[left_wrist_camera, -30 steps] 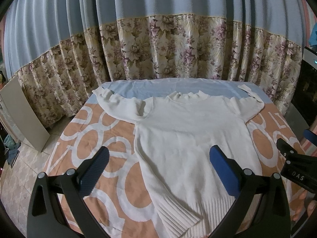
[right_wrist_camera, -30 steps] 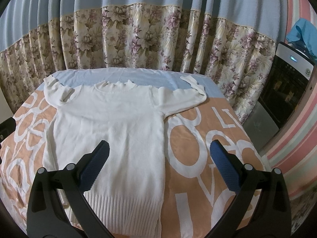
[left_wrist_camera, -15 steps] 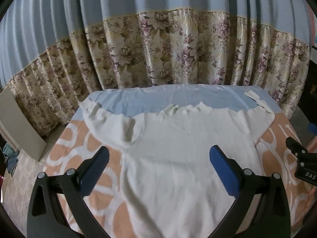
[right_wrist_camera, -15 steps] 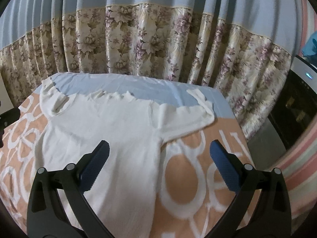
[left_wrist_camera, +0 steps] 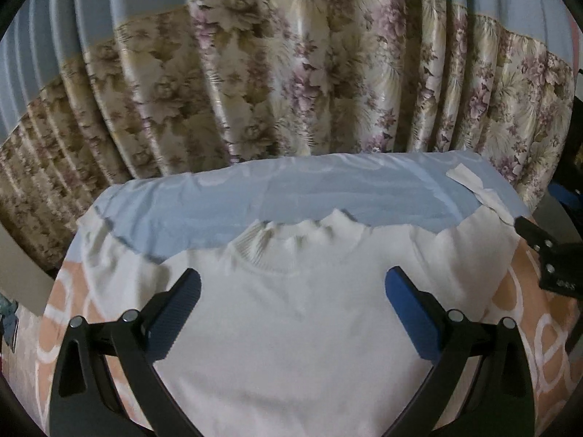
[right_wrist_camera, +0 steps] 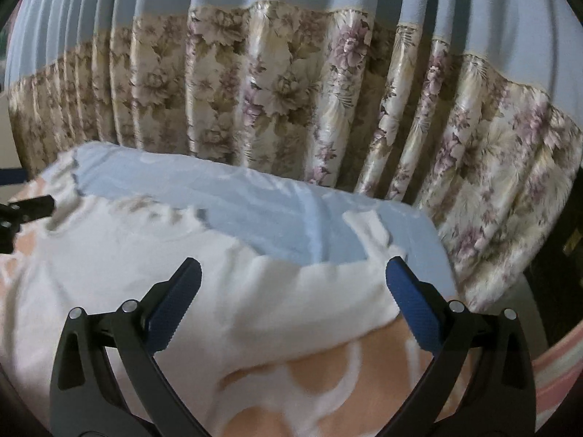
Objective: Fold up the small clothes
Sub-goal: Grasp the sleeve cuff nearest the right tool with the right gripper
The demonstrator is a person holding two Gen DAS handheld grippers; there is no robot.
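White sweater (left_wrist_camera: 291, 327) flat beneath me, my left gripper (left_wrist_camera: 291, 306) jaws apart over its chest, my right gripper (right_wrist_camera: 291, 306) jaws apart over its sleeve (right_wrist_camera: 328, 302)

- I'm in a home bedroom.
- Beneath my claws lies a bed (left_wrist_camera: 65, 313) under an orange, white-patterned cover, with a pale blue sheet (left_wrist_camera: 291, 189) farther ahead.
- Beyond the bed, floor-length pleated curtains (left_wrist_camera: 291, 83), blue over floral, fill the wall.

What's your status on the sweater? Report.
Left tongs open above sweater chest. Right tongs open over right sleeve. Sweater flat, unfolded, on bed. Nothing blocking.
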